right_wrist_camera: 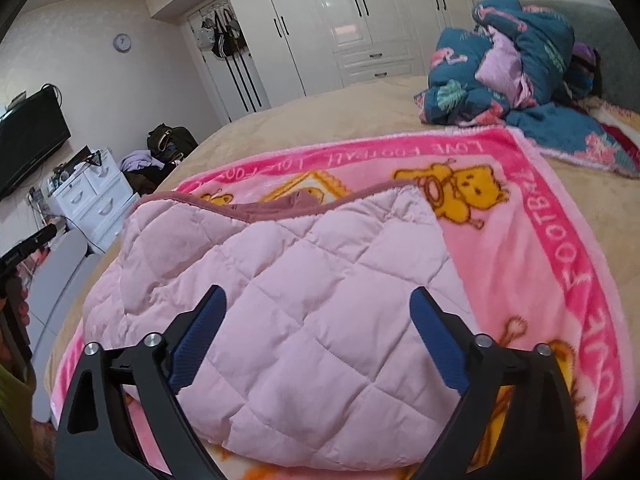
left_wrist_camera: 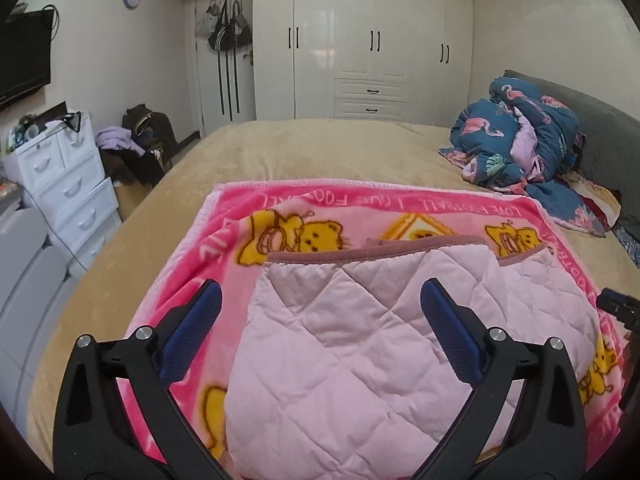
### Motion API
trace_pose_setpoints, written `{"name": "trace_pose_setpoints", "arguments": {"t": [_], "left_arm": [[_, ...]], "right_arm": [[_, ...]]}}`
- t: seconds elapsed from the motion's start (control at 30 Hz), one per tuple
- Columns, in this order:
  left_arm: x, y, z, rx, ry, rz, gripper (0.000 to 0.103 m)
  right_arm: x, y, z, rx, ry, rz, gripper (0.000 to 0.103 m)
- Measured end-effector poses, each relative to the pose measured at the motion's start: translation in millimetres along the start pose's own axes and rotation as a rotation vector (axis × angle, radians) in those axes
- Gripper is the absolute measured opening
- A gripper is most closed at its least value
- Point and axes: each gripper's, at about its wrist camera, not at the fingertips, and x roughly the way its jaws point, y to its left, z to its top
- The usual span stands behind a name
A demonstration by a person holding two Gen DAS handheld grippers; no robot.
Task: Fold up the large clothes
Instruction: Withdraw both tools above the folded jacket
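A folded pale pink quilted padded garment (left_wrist_camera: 360, 344) lies on a bright pink cartoon-bear fleece blanket (left_wrist_camera: 240, 216) spread over the tan bed (left_wrist_camera: 320, 148). The left hand-held gripper (left_wrist_camera: 320, 308) and right hand-held gripper (right_wrist_camera: 318, 308) hover above it, jaws spread wide, holding nothing.

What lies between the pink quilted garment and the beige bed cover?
The pink cartoon blanket lies under the quilted garment, on the bed cover; both views show it.
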Motion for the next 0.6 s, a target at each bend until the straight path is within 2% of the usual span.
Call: {"name": "trace_pose_setpoints", "arguments": {"t": [0.17, 0.3, 0.47, 0.6], "left_arm": [[2.3, 3.6, -5.8, 0.008, 0.013, 0.027, 0.094], [12.6, 17.7, -20.9, 0.001, 0.054, 0.057, 0.094], [38.5, 43.4, -58.6, -0.014, 0.156, 0.075, 0.094], [60.7, 62.6, -93.8, -0.062, 0.249, 0.024, 0.094]], "right_arm": [[-8.3, -2.5, 1.3, -0.037, -0.027, -0.06, 0.097], [-3.7, -11.9, -2.8, -0.052, -0.007, -0.116, 0.098], [14.9, -30.5, -10.8, -0.048, 0.041, -0.184, 0.098], [32.9, -43.7, -17.0, -0.038, 0.085, -0.2, 0.098]]}}
